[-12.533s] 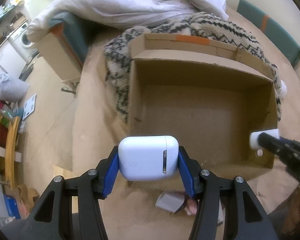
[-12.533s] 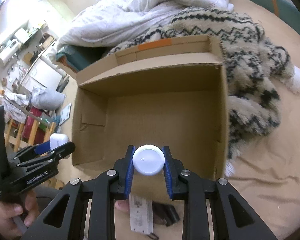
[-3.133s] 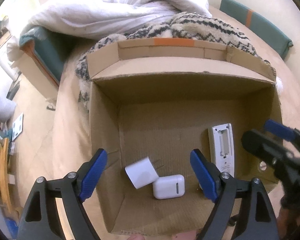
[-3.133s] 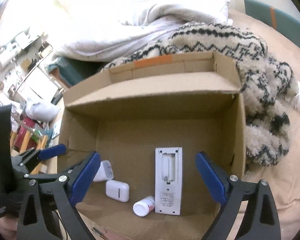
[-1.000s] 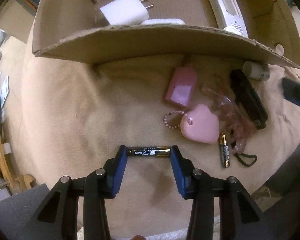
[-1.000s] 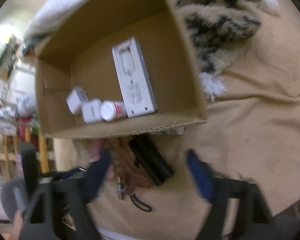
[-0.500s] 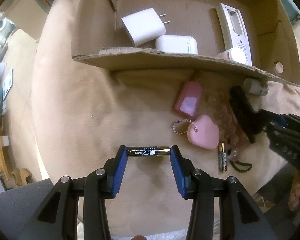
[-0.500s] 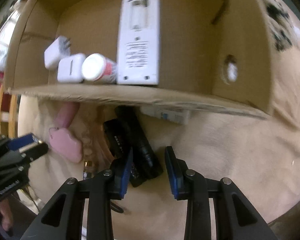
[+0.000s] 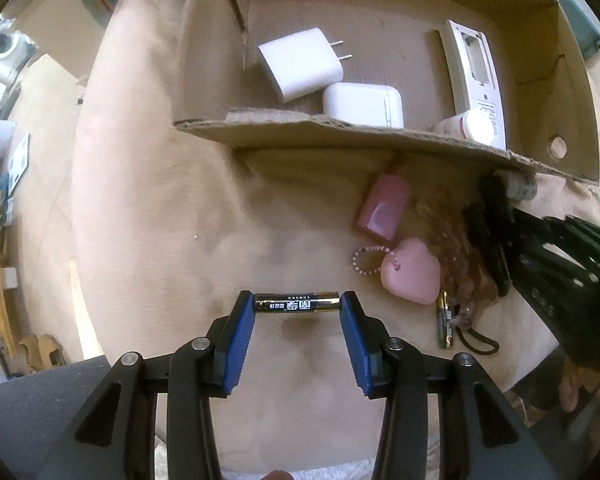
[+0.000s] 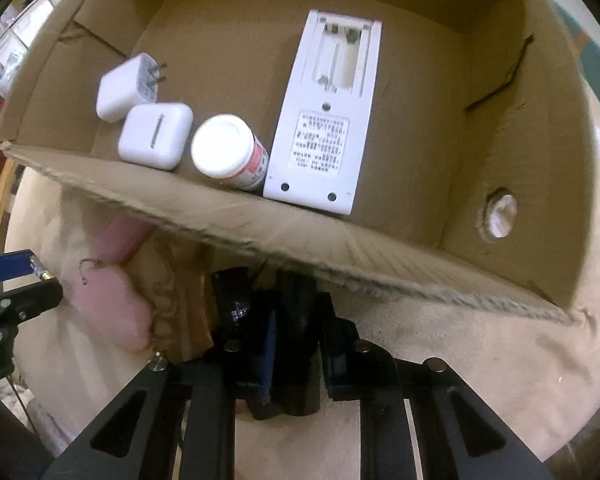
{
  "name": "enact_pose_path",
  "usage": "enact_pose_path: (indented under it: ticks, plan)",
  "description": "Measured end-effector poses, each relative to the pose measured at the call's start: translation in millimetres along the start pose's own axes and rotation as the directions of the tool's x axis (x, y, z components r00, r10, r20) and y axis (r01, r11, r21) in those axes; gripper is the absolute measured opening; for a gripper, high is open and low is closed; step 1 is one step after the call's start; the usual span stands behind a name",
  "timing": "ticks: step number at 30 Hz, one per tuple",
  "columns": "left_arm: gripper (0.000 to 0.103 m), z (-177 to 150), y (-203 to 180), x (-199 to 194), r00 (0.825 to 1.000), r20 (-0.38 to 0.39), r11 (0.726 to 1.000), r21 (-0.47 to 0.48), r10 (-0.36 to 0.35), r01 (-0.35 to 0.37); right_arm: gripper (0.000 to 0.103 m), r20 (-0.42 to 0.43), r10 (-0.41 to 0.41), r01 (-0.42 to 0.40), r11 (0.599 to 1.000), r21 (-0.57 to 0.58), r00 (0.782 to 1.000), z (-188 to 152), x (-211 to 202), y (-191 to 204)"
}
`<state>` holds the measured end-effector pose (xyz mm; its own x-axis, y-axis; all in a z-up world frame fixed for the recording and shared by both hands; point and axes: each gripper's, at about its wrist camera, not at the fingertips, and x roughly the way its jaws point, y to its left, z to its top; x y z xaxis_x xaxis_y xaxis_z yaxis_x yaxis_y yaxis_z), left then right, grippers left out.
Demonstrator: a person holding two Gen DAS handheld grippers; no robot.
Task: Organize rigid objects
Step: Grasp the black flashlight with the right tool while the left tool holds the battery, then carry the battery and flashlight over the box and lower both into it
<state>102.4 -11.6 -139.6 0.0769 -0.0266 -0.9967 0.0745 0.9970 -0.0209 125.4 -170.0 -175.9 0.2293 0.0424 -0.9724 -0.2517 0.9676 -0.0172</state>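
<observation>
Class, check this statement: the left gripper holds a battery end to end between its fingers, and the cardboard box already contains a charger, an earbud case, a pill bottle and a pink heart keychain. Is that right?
Not quite. The pink heart keychain lies outside the cardboard box, on the beige blanket, as the left wrist view shows. The fourth item inside is a white remote. The left gripper does hold the battery.

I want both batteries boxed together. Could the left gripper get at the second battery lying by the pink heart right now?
Probably not yet. The left gripper is shut end to end on one battery, so its jaws are occupied. The loose battery itself lies exposed on the beige cover beside the pink heart.
</observation>
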Motion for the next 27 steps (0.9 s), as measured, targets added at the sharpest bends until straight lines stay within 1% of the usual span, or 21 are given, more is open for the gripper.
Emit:
enact_pose_path:
  ticks: [4,7,10,15,16,18,19,23,27]
  plan:
    - [0.040,-1.6,5.6,-2.1,1.000,0.004,1.000,-0.013,0.013,-0.013,0.020,0.054,0.003,-0.003,1.000,0.007,0.999,-7.7,-24.4,3.8]
    - [0.040,-2.4,10.4,-3.4,0.999,0.016,0.999,-0.029,0.028,-0.028,0.020,0.078,0.039,-0.040,0.999,0.017,0.996,-10.9,-42.1,10.9]
    - [0.040,-3.2,18.2,-6.6,0.999,0.028,0.998,-0.048,0.039,-0.038,0.020,0.121,0.024,-0.027,0.999,0.024,0.992,-17.2,-61.2,11.9]
    - [0.040,-6.5,29.1,-7.6,0.998,0.034,0.997,-0.069,0.046,-0.044,0.020,0.213,0.041,-0.053,0.997,0.051,0.976,-34.7,-96.1,5.4]
    - [0.040,-6.7,30.7,-8.6,0.998,0.037,0.996,-0.072,0.046,-0.043,0.020,0.225,0.044,-0.057,0.997,0.051,0.973,-28.9,-101.9,-1.6]
    - [0.040,-7.6,32.0,-10.9,0.998,0.045,0.996,-0.081,0.045,-0.041,0.020,0.260,0.048,-0.064,0.997,0.053,0.964,-38.2,-116.0,1.0]
    - [0.040,-7.0,32.6,-11.0,0.998,0.047,0.996,-0.085,0.044,-0.040,0.020,0.276,0.049,-0.066,0.996,0.053,0.960,-38.1,-115.0,-12.7]
    - [0.040,-8.4,37.0,-15.5,0.998,0.059,0.995,-0.091,0.036,-0.030,0.020,0.332,0.067,-0.092,0.994,0.060,0.941,-34.1,-131.7,-24.3]
    - [0.040,-9.0,33.9,-23.5,0.995,0.088,0.995,-0.093,0.045,-0.036,0.020,0.373,0.075,-0.105,0.993,0.062,0.925,-39.3,-146.2,-33.0]
